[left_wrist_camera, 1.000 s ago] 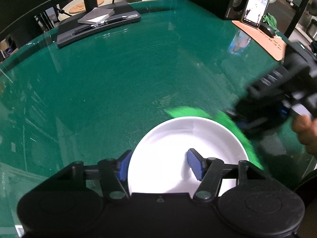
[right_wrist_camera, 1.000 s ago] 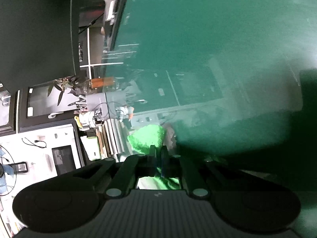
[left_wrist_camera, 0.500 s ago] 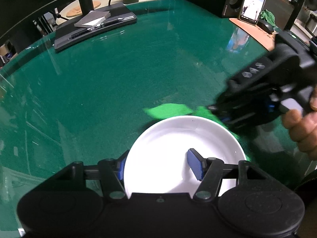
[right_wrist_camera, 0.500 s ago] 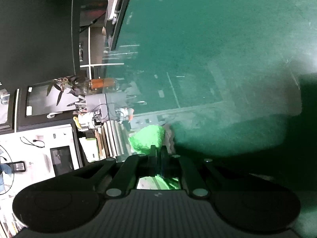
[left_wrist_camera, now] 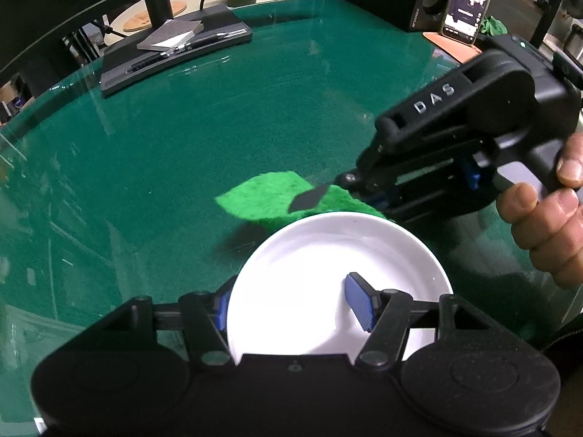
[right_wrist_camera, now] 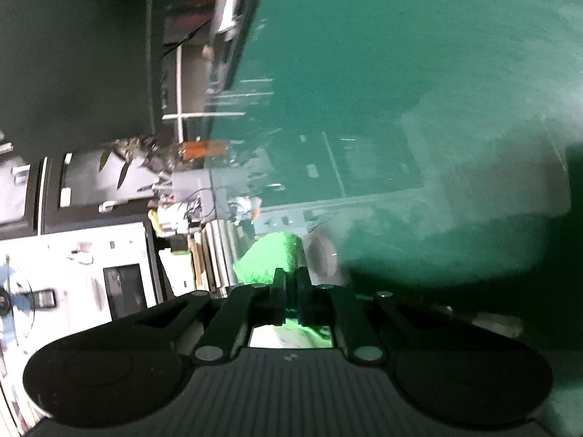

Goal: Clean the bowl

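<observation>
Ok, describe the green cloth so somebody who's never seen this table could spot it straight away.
Start from the dark green table and find the white bowl near its front edge. Just beyond the bowl's far rim is the cloth, pinched in the right gripper. It is bright, fuzzy lime green, far lighter than the tabletop.

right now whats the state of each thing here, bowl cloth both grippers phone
white bowl: upright, looks empty, rim between the left fingers
left gripper: shut on the bowl rim
green cloth: pinched at one end, beyond the bowl's far rim
right gripper: shut on the cloth
phone: propped upright, screen lit
</observation>
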Demonstrator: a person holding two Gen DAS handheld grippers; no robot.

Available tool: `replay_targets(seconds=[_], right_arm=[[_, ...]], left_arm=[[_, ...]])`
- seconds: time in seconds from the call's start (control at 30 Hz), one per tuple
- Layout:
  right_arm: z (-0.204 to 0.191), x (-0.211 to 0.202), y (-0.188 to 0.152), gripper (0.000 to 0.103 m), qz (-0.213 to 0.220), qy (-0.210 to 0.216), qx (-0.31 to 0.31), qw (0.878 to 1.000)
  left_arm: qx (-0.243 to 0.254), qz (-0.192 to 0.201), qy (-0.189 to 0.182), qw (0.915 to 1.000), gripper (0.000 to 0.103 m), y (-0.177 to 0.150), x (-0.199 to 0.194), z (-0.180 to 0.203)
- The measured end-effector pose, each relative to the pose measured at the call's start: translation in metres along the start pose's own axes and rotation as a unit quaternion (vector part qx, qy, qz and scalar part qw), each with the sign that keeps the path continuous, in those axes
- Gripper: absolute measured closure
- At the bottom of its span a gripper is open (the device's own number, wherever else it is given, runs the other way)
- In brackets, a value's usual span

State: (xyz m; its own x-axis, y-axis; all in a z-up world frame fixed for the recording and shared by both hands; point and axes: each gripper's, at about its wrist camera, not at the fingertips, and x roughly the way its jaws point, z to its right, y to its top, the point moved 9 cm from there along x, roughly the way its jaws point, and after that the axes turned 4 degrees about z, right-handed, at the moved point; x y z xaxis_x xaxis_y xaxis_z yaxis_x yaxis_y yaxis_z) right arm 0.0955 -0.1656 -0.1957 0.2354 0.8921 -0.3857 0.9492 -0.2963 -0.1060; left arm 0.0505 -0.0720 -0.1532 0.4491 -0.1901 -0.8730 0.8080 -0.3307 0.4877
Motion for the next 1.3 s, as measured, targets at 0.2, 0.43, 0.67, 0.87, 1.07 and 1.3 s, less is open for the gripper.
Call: replay_targets(seconds=[0.2,0.43,0.67,0.87,1.07,1.3], right_arm=[[0.023,-0.027,-0.006,0.094,0.0,-0.014,0.025,1.0],[0.009,-0.017,-0.001,0.094,-0.002,0.012,0.023,1.0],[0.013,-0.03,-0.008,0.094,-0.009,0.005,0.021,1.0],[0.031,-0.049,-0.027,0.094,-0.023,-0.012,0.046,0.999],[0.007,-0.008,0.003,0.094,0.0,0.01,0.033,0.999],[0.019,-0.022,-0.006,0.093,-0.006,-0.001,0.03,1.0]], left_arm=[[-0.019,-0.012,0.028,0.9993,0.048,-0.009,-0.01,-0.006],[-0.059,-0.023,0.053,0.9965,0.08,-0.022,-0.02,-0.016],[0.001,-0.007,0.045,0.999,0.068,-0.005,-0.008,-0.018],[0.02,-0.002,0.04,0.999,0.067,0.0,-0.003,-0.017],[0.024,-0.002,0.039,0.999,0.067,0.0,-0.003,-0.016],[0.028,-0.001,0.035,0.999,0.064,0.0,-0.003,-0.014]])
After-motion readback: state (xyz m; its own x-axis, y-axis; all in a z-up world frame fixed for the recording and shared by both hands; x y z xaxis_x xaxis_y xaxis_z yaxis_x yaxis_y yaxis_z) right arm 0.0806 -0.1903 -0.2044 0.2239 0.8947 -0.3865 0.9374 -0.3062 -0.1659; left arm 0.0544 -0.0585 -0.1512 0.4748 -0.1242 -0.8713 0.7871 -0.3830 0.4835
